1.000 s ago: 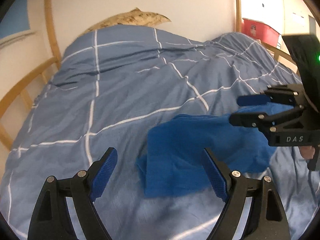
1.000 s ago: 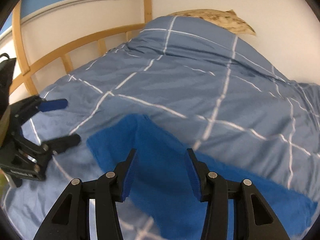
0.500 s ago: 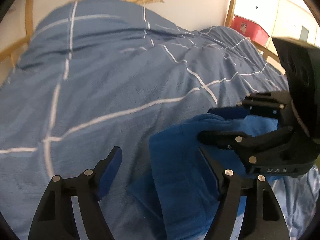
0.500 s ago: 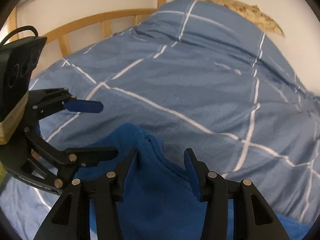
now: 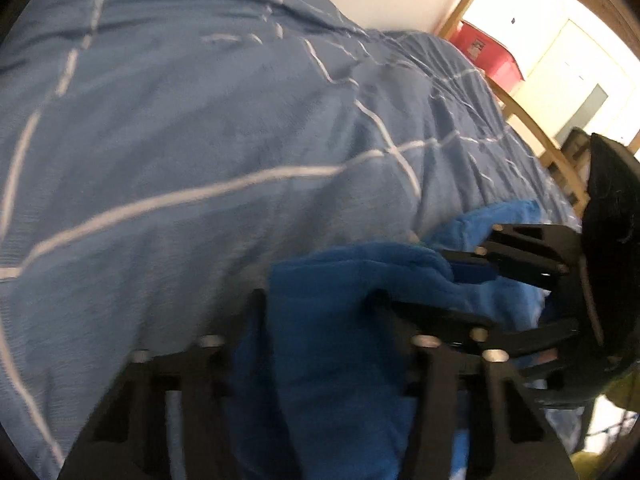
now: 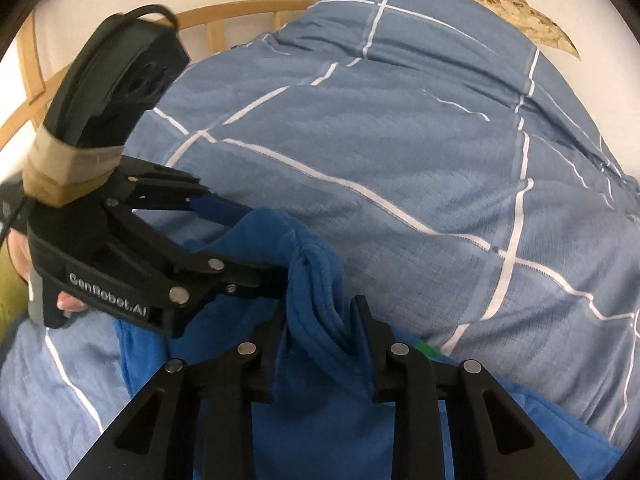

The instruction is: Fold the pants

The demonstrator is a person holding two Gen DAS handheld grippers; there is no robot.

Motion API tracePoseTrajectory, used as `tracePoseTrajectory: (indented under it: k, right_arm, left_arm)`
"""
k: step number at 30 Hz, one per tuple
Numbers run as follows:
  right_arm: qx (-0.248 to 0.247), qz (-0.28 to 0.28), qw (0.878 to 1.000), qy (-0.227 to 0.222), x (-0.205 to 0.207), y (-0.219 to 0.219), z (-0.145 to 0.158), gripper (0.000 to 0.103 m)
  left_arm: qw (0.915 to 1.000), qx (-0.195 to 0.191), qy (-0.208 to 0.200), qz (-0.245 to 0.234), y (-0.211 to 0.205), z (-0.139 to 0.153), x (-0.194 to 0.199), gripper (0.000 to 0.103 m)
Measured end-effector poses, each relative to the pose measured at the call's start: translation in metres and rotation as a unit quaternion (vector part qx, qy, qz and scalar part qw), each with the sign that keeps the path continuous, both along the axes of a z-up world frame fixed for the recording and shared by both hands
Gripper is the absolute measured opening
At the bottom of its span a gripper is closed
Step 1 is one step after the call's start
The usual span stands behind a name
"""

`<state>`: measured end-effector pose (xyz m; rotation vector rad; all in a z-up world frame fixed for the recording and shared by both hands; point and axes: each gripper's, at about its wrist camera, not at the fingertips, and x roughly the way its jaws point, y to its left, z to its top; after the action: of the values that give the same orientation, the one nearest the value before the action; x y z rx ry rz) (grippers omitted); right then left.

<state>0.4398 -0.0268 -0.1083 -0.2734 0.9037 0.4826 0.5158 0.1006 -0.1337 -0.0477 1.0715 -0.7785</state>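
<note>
The blue pants [image 6: 320,408] lie on the bed, their top edge bunched into a ridge. My right gripper [image 6: 320,316] points down at that ridge. Its jaws are closing, with a thick pleat of fabric pinched between the pads. Right beside it, on the left of the right wrist view, my left gripper [image 6: 266,244] is also closing, and a fold of the pants sits between its fingers. In the blurred left wrist view, blue pants [image 5: 340,360] fill the gap of the left gripper [image 5: 320,306]. There the right gripper [image 5: 460,284] bites the same ridge from the right.
A light blue duvet [image 6: 400,140] with white grid lines covers the bed. A mottled pillow [image 6: 500,4] lies at the head, by a white wall. Wooden rails [image 6: 224,16] run along the sides. A red box [image 5: 492,56] stands beyond the far rail. A hand [image 6: 66,300] holds the left gripper.
Both grippers came down and together onto the pants' edge. Their jaws narrowed from open to gripping width, and the flat fabric is bunched up between them.
</note>
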Motion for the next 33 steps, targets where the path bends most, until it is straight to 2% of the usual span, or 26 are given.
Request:
tracePoseTrajectory:
  k: [4,6,7,8,10,13,15,22,23,26,28,30,31,32,33]
  right_arm:
    - [0.004,-0.008,1.0,-0.01,0.0,-0.001,0.001,0.029]
    - [0.003,-0.019,1.0,-0.024,-0.004,0.001,0.007,0.044]
    - [0.002,-0.027,0.999,-0.038,-0.007,0.003,0.01,0.049]
    - [0.005,-0.029,0.998,-0.055,-0.012,0.006,0.016,0.051]
    - [0.007,-0.03,0.997,-0.074,-0.016,0.014,0.022,0.051]
    - [0.011,-0.022,0.998,-0.054,-0.009,0.031,0.02,0.052]
    - [0.014,-0.019,0.999,-0.026,-0.002,0.04,0.015,0.052]
    - [-0.008,-0.039,0.999,0.005,0.021,0.047,-0.005,0.052]
    - [-0.004,-0.042,0.999,0.012,0.024,0.045,-0.006,0.052]
    - [-0.002,-0.05,0.998,0.021,0.028,0.04,-0.005,0.06]
    - [0.008,-0.055,0.998,0.021,0.028,0.036,0.001,0.061]
    - [0.019,-0.062,0.998,0.017,0.025,0.03,0.011,0.061]
    - [0.022,-0.065,0.998,0.012,0.022,0.028,0.017,0.063]
    - [0.022,-0.067,0.997,0.004,0.019,0.026,0.025,0.067]
    - [0.02,-0.068,0.997,-0.001,0.019,0.026,0.028,0.07]
  left_arm:
    - [0.9993,0.014,-0.032,0.013,0.004,0.015,-0.016,0.03]
    - [0.9988,0.004,-0.032,0.037,0.014,0.023,-0.027,0.029]
    - [0.9979,0.0,-0.038,0.052,0.021,0.029,-0.036,0.025]
    - [0.997,-0.007,-0.042,0.065,0.028,0.035,-0.043,0.021]
    - [0.9946,-0.013,-0.037,0.096,0.042,0.044,-0.055,0.019]
    - [0.9902,0.002,-0.004,0.14,0.055,0.04,-0.061,0.018]
    - [0.9894,0.019,-0.005,0.144,0.056,0.034,-0.06,0.018]
    - [0.9875,0.044,0.0,0.151,0.051,0.01,-0.041,0.02]
    - [0.9874,0.046,0.003,0.151,0.051,0.008,-0.039,0.021]
    - [0.9871,0.033,0.025,0.155,0.053,0.007,-0.035,0.024]
    - [0.9872,0.02,0.031,0.155,0.056,0.015,-0.036,0.025]
    - [0.9876,0.01,0.024,0.155,0.058,0.028,-0.041,0.033]
    - [0.9875,0.015,0.019,0.156,0.058,0.033,-0.042,0.047]
    - [0.9841,0.039,0.008,0.173,0.058,0.038,-0.043,0.062]
    - [0.9774,0.073,-0.015,0.198,0.059,0.044,-0.046,0.087]
